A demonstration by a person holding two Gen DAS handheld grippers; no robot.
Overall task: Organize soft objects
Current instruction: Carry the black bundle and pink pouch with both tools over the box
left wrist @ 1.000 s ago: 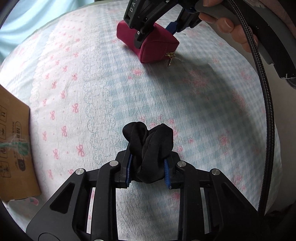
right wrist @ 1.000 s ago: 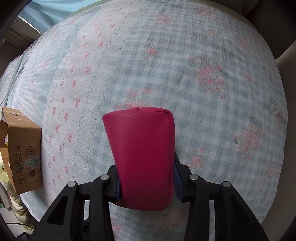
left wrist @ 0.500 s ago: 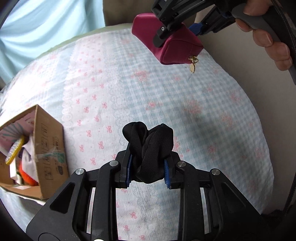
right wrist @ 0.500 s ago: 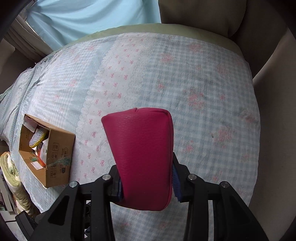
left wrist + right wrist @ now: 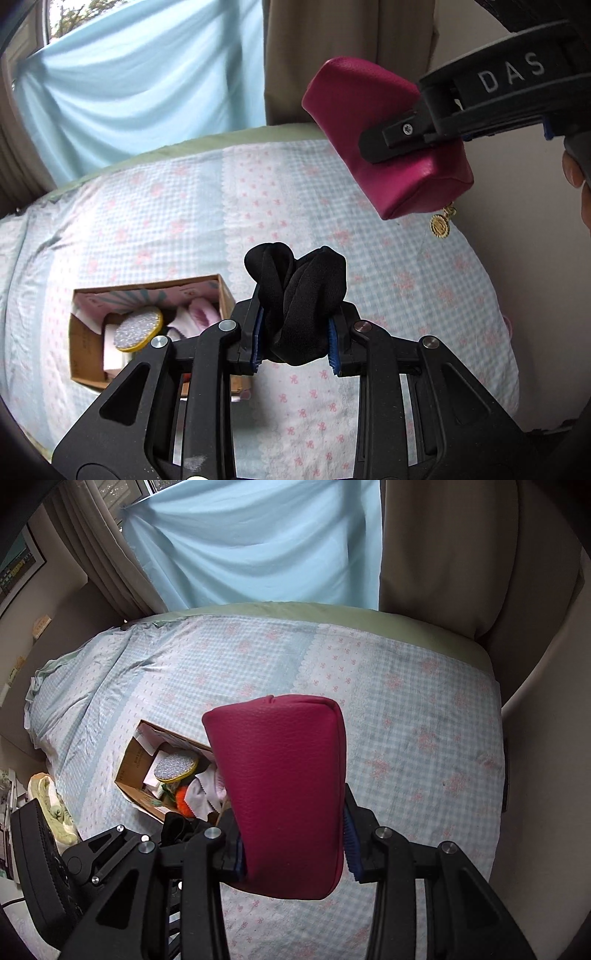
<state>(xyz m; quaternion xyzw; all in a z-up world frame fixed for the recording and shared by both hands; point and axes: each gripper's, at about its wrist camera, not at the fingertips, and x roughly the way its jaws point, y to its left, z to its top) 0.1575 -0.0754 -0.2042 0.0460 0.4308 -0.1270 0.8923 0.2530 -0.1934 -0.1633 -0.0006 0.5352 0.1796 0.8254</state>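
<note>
Cloth (image 5: 299, 314), black and bunched, is clamped between the blue pads of the left gripper (image 5: 295, 347), nearest the lens, so that it can be carried clear of the bed (image 5: 369, 206). In the right wrist view a pink pouch (image 5: 284, 794) is pinched across its width by the right gripper (image 5: 293, 843), its gold charm (image 5: 439, 227) hanging free below. Both loads are held aloft, probably for delivery to the box (image 5: 131, 764) lying open below on the bedspread, where a glittery disc (image 5: 138, 329) and other soft things are already gathered; what lies deeper in it cannot be made out. Beyond the bed, a blue sheet (image 5: 258, 542) is hung across the window.
</note>
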